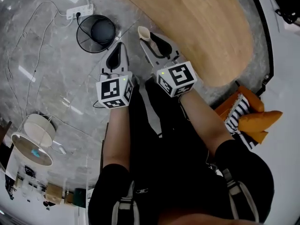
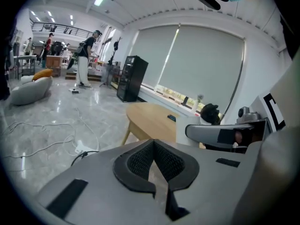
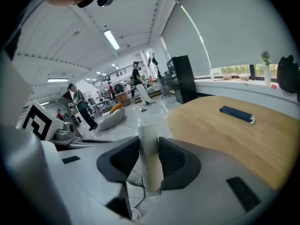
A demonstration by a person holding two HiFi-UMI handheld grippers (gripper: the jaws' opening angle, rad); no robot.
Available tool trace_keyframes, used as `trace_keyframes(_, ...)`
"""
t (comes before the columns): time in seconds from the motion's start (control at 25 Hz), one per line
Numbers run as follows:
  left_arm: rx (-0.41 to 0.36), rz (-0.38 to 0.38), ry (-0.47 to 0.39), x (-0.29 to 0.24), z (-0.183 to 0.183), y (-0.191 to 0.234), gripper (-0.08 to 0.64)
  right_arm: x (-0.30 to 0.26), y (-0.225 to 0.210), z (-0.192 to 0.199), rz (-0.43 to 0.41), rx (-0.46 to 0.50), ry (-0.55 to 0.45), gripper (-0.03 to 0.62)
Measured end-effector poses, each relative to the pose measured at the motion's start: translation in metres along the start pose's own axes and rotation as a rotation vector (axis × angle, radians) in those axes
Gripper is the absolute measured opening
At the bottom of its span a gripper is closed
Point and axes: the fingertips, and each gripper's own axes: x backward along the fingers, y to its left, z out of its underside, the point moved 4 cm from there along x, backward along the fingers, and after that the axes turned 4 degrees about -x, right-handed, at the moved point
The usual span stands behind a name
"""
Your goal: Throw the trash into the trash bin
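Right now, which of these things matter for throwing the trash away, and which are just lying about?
Part of the job:
- paper cup, clamped in the right tool
- trash bin, black wire, on the floor

Just lying about:
- wooden table
- dark flat device on that table
- power strip with its cables
- orange cushion

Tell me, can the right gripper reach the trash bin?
Probably yes. The bin stands open on the floor near the right gripper, which holds a cup; only the left gripper lies between.
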Motion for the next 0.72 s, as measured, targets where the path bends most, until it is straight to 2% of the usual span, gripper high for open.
trace_keyframes(0.24,0.049,-0.058,0.03,0.024,0.024,0.084,0.005,-0.078,0.059,0.027,-0.074,0.011,0.072,0.13)
trace_keyframes(0.44,0.084,-0.092,0.058,0.036,0.051,0.152,0.005,-0.149,0.099,0.065,-0.122,0.047,0.152,0.13)
trace_keyframes(0.72,0.123,-0.115,0.113,0.037,0.095,0.219,0.005,-0.243,0.109,0.129,-0.139,0.11,0.304,0.131)
